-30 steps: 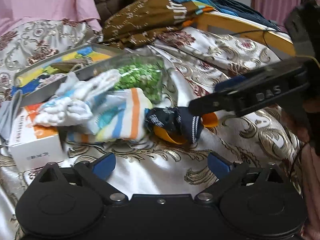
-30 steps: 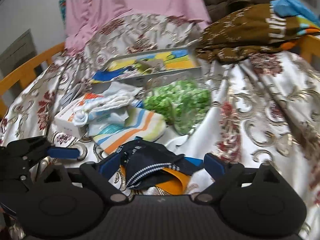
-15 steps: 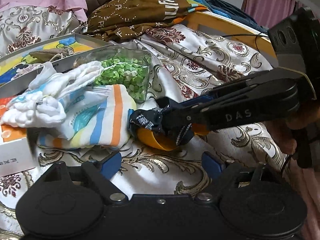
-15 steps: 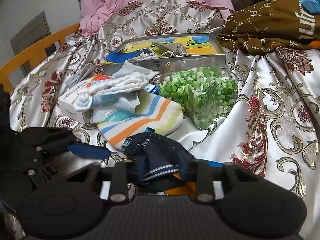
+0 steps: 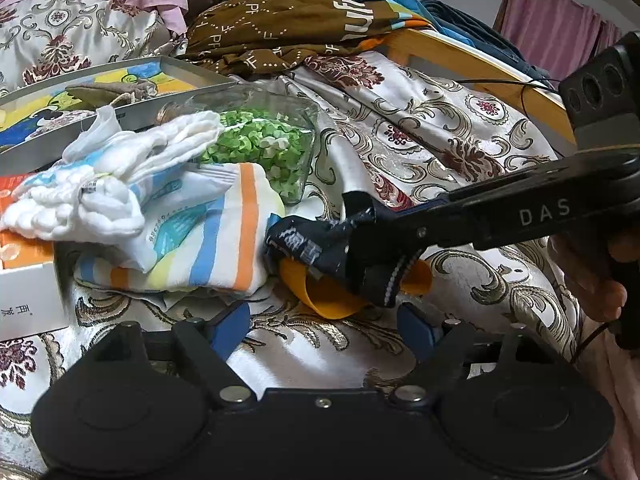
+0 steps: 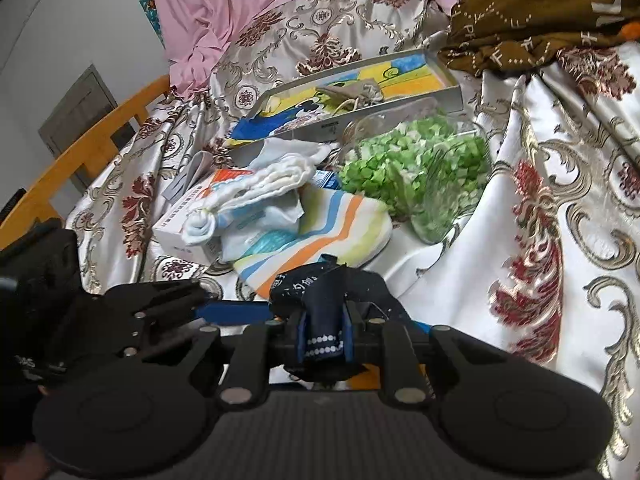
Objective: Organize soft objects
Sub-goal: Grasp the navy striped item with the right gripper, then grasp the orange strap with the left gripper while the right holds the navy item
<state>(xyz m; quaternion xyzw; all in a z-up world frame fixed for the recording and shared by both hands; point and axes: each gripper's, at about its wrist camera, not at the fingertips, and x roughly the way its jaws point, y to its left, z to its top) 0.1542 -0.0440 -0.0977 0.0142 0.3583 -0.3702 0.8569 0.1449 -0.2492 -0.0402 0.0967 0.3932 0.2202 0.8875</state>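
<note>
A crumpled navy and orange sock (image 5: 320,248) lies on the gold-patterned bedcover, right of a striped cloth (image 5: 224,240). My right gripper (image 6: 325,332) is shut on the navy sock (image 6: 320,300); in the left wrist view it reaches in from the right (image 5: 360,240). My left gripper (image 5: 324,326) is open and empty, just in front of the sock. White socks (image 5: 112,176) lie on the striped cloth (image 6: 320,224).
A clear bag of green pieces (image 5: 268,148) sits behind the cloth. A white and orange box (image 5: 24,276) is at the left, a picture tray (image 6: 360,88) behind. A brown garment (image 5: 288,20) and a wooden rail (image 5: 480,64) lie beyond.
My right gripper closed on the navy sock, bunching it and lifting it slightly. My left gripper moved a little closer and stayed open.
</note>
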